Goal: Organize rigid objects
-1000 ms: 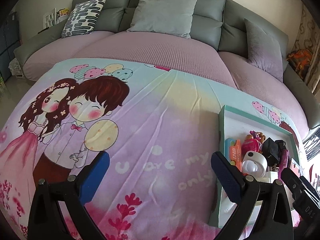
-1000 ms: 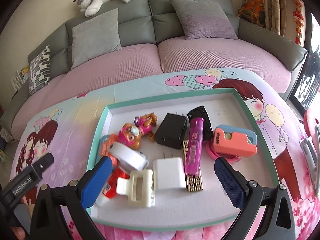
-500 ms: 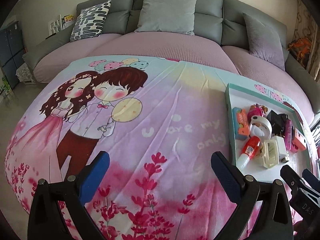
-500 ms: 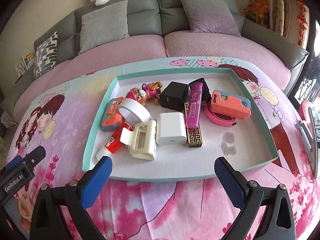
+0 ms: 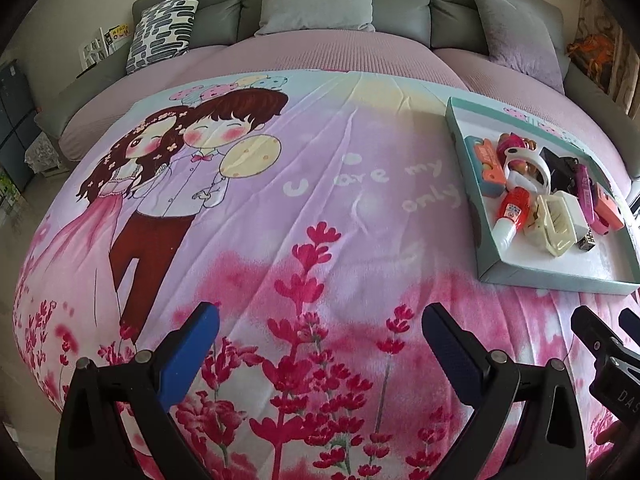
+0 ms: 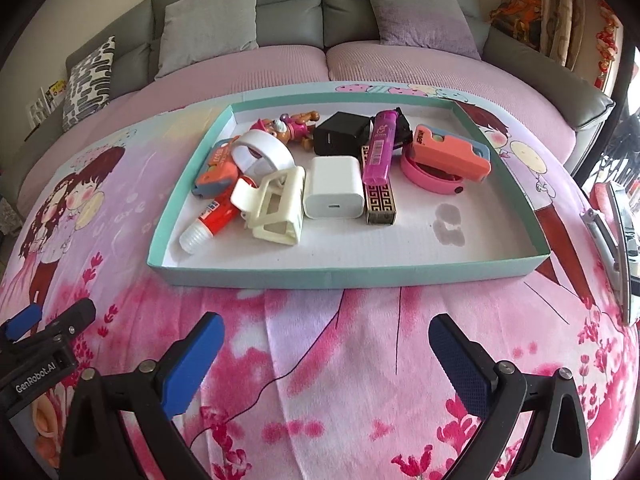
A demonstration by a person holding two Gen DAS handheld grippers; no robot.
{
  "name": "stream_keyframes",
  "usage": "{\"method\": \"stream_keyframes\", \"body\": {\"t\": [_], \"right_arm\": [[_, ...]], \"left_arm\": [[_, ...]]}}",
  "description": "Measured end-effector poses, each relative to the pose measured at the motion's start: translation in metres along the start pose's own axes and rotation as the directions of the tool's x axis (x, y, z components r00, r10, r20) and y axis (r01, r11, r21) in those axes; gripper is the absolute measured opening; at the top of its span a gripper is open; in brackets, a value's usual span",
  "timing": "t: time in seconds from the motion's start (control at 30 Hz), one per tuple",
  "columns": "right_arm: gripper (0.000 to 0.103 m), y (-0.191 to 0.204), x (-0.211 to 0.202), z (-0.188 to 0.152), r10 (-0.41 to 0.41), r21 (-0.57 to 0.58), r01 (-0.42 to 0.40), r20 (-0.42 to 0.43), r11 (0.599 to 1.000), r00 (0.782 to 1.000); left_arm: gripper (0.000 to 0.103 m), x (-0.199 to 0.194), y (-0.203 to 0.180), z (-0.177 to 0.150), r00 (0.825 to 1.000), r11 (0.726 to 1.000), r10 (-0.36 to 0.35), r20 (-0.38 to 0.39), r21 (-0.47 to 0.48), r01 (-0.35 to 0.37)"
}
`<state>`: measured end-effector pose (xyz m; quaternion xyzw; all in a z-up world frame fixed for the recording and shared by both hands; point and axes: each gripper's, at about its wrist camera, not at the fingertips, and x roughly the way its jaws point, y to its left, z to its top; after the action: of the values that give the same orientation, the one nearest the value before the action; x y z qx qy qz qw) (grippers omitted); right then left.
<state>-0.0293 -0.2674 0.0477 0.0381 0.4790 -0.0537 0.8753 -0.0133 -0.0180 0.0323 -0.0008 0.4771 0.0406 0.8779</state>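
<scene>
both tools are hanging released over the cartoon blanket point(image 6: 320, 320), left tool point(image 5: 320, 350) and right tool point(image 6: 326, 354) gripping nothing. teal tray point(image 6: 344, 274) is sitting ahead of the right tool, holding white charger point(image 6: 334, 188), cream hair clip point(image 6: 276, 210), glue tube point(image 6: 212, 220), purple stick point(image 6: 380, 150), all bunched toward its far left.

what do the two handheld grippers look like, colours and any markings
Both the left gripper and the right gripper have black plastic arms with silver screws and blue textured pads. White lettering reading GenRobot.AI marks the left one's side. No hands or sleeves show.
</scene>
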Motion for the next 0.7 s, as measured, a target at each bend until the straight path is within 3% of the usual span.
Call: {"method": "stream_keyframes", "body": {"t": [0.33, 0.7], "right_arm": [[0.103, -0.001, 0.02, -0.01, 0.003, 0.011, -0.003, -0.053, 1.0, 0.999], [0.103, 0.001, 0.024, -0.007, -0.016, 0.014, 0.017, -0.051, 1.0, 0.999]], "left_arm": [[0.101, 0.018, 0.006, -0.008, 0.999, 1.0, 0.009, -0.048, -0.008, -0.009], [0.101, 0.027, 0.007, -0.011, 0.998, 1.0, -0.008, -0.062, -0.008, 0.007]]}}
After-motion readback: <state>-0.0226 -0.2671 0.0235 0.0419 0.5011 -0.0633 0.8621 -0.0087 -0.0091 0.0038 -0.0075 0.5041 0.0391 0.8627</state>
